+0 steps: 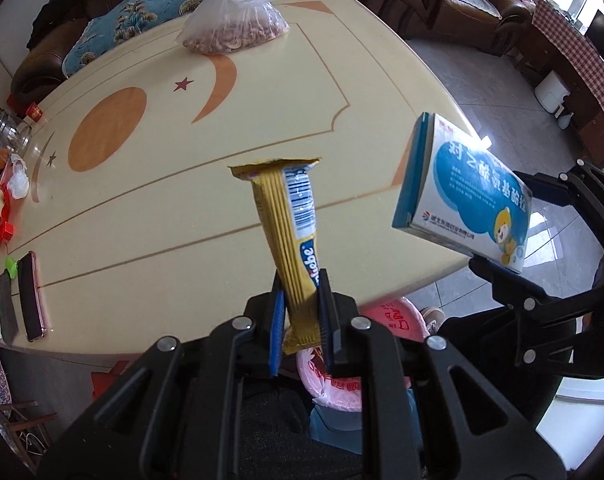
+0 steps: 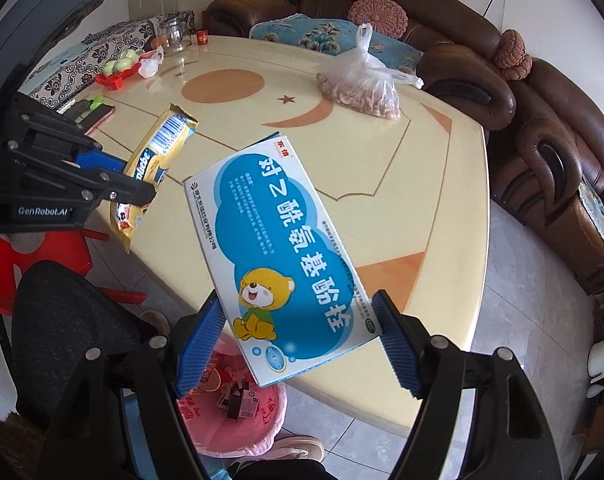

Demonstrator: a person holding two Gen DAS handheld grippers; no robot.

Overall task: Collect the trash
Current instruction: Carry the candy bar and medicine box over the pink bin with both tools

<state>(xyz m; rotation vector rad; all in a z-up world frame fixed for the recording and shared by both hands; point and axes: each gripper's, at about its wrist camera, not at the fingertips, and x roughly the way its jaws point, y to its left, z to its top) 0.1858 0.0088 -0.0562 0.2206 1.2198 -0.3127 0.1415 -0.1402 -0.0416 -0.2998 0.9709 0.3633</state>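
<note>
Above table | yellow barcoded wrapper | blue-white bear-printed box

"GenRobot.AI" on the left tongs' body, "对乙酰氨基酚栓" on the blue box — barcode on the yellow wrapper

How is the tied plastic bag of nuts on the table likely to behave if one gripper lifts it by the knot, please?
The bag of nuts would probably sag and swing, since its thin film slumps over loose contents. It looks fairly full, so likely heavy for such film; the film may stretch.
</note>
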